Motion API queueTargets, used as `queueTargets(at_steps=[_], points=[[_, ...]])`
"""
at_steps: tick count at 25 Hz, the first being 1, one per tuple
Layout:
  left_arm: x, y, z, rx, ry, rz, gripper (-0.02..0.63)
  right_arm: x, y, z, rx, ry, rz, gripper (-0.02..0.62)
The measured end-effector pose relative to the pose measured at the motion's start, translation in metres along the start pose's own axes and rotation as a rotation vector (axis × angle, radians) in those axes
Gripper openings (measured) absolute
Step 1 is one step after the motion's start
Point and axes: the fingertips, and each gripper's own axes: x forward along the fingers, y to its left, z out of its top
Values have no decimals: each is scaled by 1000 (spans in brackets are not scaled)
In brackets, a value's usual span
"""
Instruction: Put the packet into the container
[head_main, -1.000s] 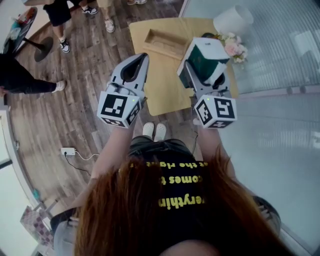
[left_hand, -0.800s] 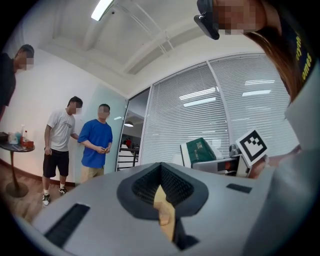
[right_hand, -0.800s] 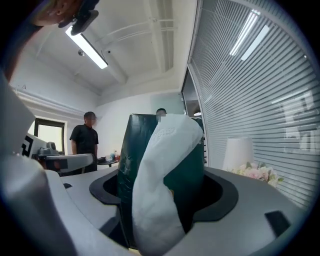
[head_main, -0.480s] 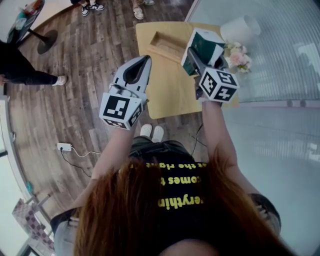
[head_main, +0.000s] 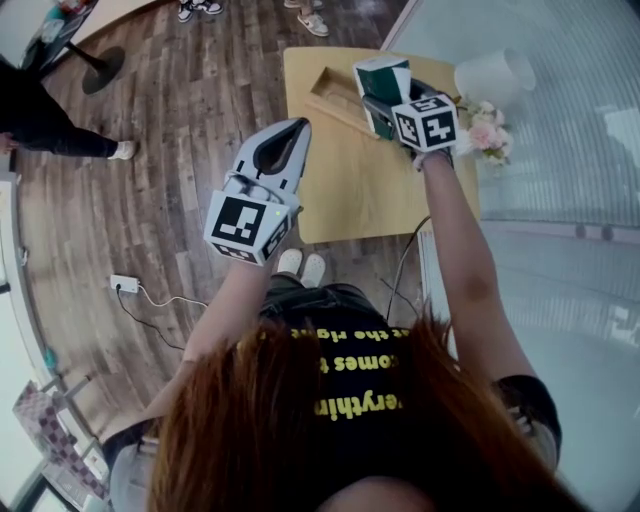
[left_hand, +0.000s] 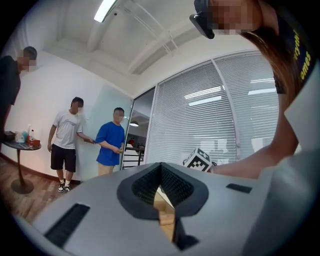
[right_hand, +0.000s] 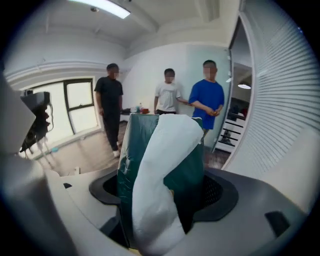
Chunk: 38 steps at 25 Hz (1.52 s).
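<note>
The packet (head_main: 381, 82) is dark green with a white panel, and my right gripper (head_main: 380, 104) is shut on it. In the right gripper view the packet (right_hand: 161, 165) stands upright between the jaws and fills the middle. It hangs over the right end of the container (head_main: 333, 92), a shallow wooden tray on the small wooden table (head_main: 372, 195). Whether it touches the tray I cannot tell. My left gripper (head_main: 297, 127) is held in the air to the left of the table, its jaws shut with nothing between them.
A white shade (head_main: 493, 73) and pink flowers (head_main: 489, 136) stand at the table's right side, beside a glass wall. Several people stand on the wood floor (head_main: 190, 120) beyond the table. A power strip (head_main: 126, 286) lies on the floor at left.
My right gripper has carried the packet forward and to the left, from the table's right side to over the tray. The left gripper has barely moved.
</note>
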Motion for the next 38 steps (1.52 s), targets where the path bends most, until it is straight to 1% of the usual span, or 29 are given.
queueTargets(at_steps=[3, 6, 12, 19, 25, 29, 31, 34, 36, 38], points=[[-1, 2, -1, -9, 2, 8, 0, 30, 3, -12, -171, 86, 115, 394], [0, -1, -2, -13, 10, 11, 0, 54, 1, -27, -252, 160, 181, 396], [-2, 1, -9, -9, 2, 21, 0, 88, -6, -47, -405, 290, 225, 394], [-2, 7, -10, -21, 14, 38, 0, 113, -6, -53, -507, 384, 269, 396], [-8, 17, -9, -10, 24, 74, 0, 130, -5, -61, -528, 427, 293, 396], [-14, 24, -7, -18, 19, 100, 0, 138, -5, -71, -514, 458, 319, 396], [-17, 28, -7, -19, 24, 116, 1, 142, -8, -74, -524, 465, 305, 396], [-20, 29, -10, -19, 31, 118, 0, 147, -10, -75, -500, 467, 292, 397], [-20, 29, -11, -20, 31, 120, 0, 150, -8, -76, -490, 464, 305, 399], [-20, 30, -10, -24, 36, 122, 0, 151, -7, -80, -503, 479, 319, 407]])
